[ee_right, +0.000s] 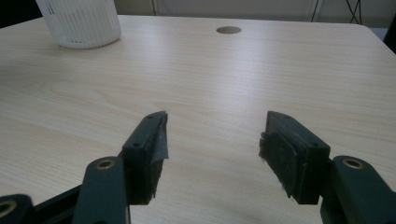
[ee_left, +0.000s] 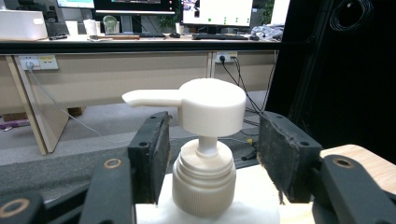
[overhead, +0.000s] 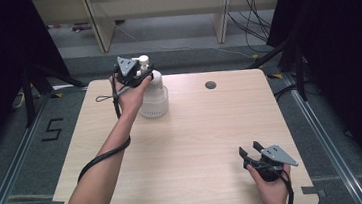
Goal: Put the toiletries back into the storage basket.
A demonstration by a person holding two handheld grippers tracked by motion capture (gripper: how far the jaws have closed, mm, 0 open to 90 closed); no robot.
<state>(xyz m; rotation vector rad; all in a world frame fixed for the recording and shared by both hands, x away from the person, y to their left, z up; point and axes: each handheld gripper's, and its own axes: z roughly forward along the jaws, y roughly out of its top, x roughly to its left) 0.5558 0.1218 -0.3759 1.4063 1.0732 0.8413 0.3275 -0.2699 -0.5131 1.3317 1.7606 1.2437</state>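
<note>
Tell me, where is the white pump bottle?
In the high view the pump bottle stands at the table's far left, its pump head between the left gripper's open jaws.

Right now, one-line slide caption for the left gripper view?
Left gripper open around the neck of a white pump bottle, pads clear of the cap.

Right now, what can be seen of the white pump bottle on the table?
The pump bottle stands upright on the far left part of the wooden table. It looks like white plastic: a ribbed, translucent body, a threaded collar, a thin stem and a round pump head with a flat spout pointing left in the left gripper view. The left gripper has its jaws on either side of the collar, open, with gaps showing on both sides.
</note>
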